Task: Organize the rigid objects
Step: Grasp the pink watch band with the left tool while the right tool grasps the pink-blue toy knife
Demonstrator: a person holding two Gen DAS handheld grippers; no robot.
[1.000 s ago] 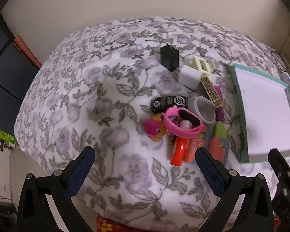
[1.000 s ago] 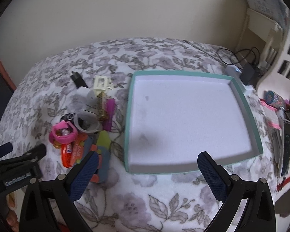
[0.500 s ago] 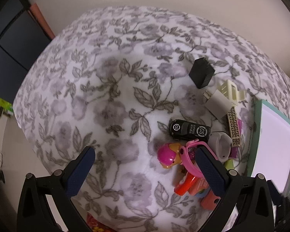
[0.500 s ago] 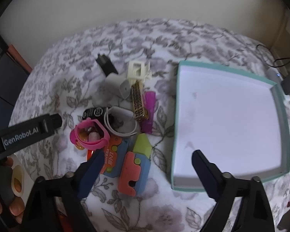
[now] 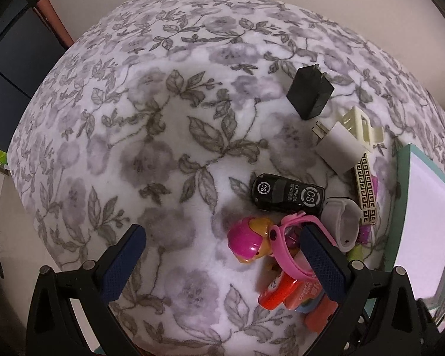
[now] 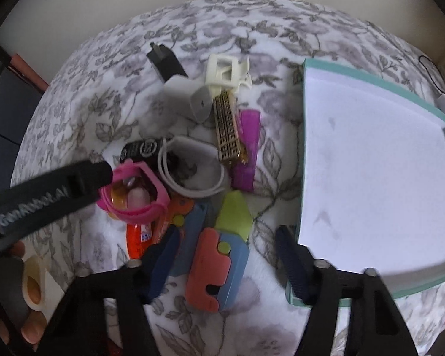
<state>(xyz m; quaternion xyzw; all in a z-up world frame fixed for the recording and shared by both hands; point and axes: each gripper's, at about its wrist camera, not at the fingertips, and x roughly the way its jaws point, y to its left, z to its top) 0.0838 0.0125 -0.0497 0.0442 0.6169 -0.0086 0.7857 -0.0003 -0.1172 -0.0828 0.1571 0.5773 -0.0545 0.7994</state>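
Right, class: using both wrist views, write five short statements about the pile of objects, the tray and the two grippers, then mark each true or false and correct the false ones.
1. The teal-rimmed tray holds nothing. True.
2. The black charger lies inside the tray. False: it lies on the floral cloth, beyond the white charger.
3. The left gripper is shut on the pink watch. False: its jaws are wide apart, holding nothing.
4. The right gripper hovers open over the coral and blue toy. True.
5. The black toy car lies beside the pink watch. True.
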